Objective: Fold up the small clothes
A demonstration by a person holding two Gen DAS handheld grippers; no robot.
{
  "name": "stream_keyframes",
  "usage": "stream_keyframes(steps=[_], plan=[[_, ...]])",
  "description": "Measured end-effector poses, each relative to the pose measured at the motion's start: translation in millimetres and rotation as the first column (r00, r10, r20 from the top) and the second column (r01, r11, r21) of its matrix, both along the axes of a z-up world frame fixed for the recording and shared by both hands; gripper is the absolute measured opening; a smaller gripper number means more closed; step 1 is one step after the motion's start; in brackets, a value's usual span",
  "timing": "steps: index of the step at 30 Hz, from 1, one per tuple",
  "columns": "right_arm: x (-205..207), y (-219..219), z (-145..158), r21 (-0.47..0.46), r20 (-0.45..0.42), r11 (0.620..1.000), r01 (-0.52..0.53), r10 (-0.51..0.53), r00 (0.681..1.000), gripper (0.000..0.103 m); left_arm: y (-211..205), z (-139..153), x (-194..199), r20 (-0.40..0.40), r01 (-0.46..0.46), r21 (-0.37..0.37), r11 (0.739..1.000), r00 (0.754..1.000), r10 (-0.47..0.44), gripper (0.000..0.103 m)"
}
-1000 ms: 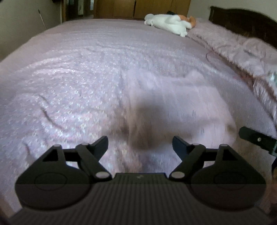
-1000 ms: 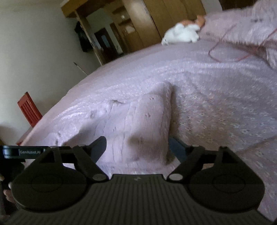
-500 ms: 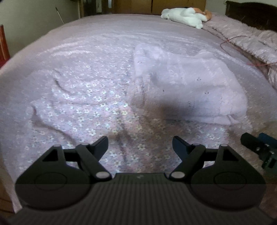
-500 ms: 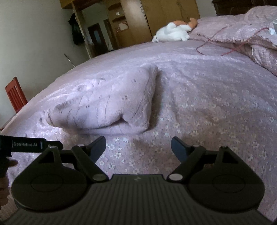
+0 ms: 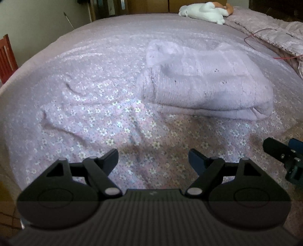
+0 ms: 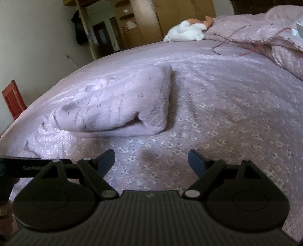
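The left gripper (image 5: 153,158) hangs over the near edge of the bed, its jaws spread wide with nothing between them but flowered bedspread (image 5: 98,113). The right gripper (image 6: 151,158) is likewise gaping and holds nothing, poised above the same near edge; its dark tip (image 5: 280,153) shows at the right border of the left wrist view, apart from the left one.

Beyond both tools, well clear of the fingers, lies the folded lilac knitted garment (image 5: 204,83), a thick, stacked bundle resting flat on the bedspread toward the middle of the bed. In the right wrist view the same garment (image 6: 117,106) shows its open layered end facing the camera, with the fold running along its right side.

At the far edge of the bed a white and orange stuffed toy (image 5: 206,10) lies beside a rumpled pink quilt (image 6: 265,32), across which a thin red cord (image 6: 227,37) trails. A red wooden chair (image 6: 13,100) stands off the left side of the bed.
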State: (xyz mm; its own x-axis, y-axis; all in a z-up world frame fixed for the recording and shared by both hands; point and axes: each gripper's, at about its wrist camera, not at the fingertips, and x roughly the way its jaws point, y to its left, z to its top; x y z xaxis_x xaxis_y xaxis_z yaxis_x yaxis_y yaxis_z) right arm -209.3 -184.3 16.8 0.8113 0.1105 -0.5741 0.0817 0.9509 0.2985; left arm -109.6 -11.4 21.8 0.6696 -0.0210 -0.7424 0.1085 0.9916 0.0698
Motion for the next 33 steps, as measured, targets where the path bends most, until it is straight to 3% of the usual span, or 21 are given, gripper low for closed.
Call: stream_keyframes(steps=[15,33], plan=[[2.5,-10.9,-5.4,0.055,-0.022,0.998,0.025,-0.024,0.999,0.091,-5.6,-5.8,-0.1,0.001,-0.002,0.063,0.998,1.0,0.002,0.082],[4.2,-11.4,-6.9,0.054,-0.025,0.998,0.023,-0.022,0.999,0.092,-9.9,-4.0,-3.0,0.021,0.035,0.061,0.998,0.999,-0.036,0.082]])
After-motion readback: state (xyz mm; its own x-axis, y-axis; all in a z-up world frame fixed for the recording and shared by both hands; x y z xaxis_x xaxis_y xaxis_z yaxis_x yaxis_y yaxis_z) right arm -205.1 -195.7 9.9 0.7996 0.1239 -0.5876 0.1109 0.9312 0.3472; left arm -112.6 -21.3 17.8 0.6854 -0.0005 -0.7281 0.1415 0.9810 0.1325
